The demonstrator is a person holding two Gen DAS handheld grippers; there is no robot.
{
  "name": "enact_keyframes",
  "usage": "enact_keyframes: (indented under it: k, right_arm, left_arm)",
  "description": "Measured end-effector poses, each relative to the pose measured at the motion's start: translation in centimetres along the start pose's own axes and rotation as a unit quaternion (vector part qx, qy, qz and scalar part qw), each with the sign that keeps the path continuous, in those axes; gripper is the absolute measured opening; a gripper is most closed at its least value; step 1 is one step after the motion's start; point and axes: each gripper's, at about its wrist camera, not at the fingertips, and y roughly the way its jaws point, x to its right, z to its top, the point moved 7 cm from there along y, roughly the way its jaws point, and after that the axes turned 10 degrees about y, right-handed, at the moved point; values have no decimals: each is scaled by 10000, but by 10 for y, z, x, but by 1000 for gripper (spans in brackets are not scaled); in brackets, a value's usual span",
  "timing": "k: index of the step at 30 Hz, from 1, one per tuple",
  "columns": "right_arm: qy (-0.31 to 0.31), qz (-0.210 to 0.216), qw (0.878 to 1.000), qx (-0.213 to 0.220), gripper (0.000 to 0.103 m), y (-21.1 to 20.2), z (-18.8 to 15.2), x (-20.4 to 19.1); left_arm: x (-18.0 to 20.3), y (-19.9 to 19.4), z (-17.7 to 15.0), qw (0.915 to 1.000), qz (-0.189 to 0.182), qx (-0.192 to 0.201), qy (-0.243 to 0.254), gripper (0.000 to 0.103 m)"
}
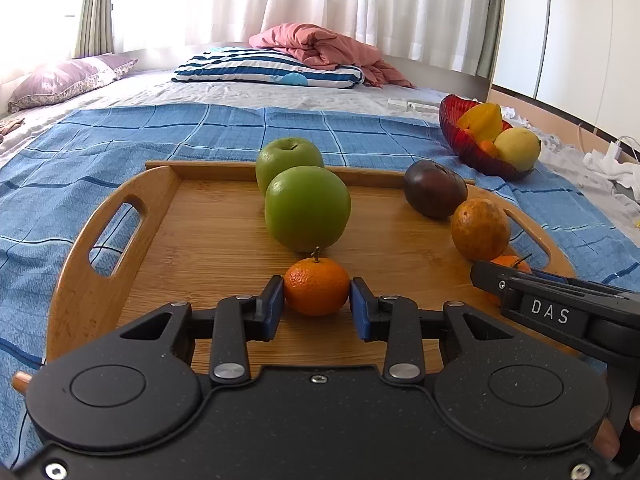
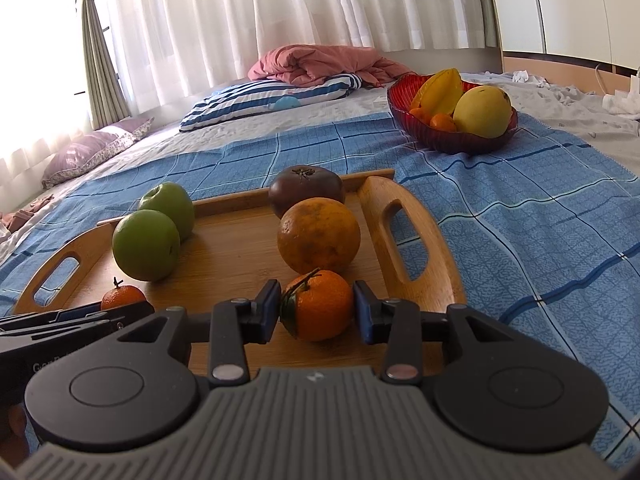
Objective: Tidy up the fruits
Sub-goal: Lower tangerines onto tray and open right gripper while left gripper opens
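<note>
So each gripper (image 1: 317,302) (image 2: 316,309) clamps a mandarin (image 1: 317,286) (image 2: 317,305) on the tray (image 1: 224,240); the bowl (image 2: 452,136) at upper right is part-filled, five fruits left.

Left claw (image 1: 317,304) and right claw (image 2: 316,306) each clamp a fruit, angled downward.

Small orange fruits (image 2: 438,121) in red bowl (image 2: 448,142), half-hidden behind yellow fruit (image 2: 482,111)
</note>
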Motion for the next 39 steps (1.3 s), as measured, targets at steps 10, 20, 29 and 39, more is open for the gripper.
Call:
enact_keyframes:
  k: [10,20,29,39]
  right_arm:
    - [-3,4,10000,0,47,0,0,0]
    - [-64,54,10000,31,63,-1,0,-3]
    - [157,102,9998,105,74,-6,1,4]
    - [222,122,9996,152,79,-17,-2,5]
  left_arm:
    - [2,0,0,10000,26,-3,32,34]
    - [0,-1,-1,10000,59,-4,10,50]
    - [-1,-12,-1,9999,106,78,77,77]
    - [3,-28,-6,9999,-51,45,84,90]
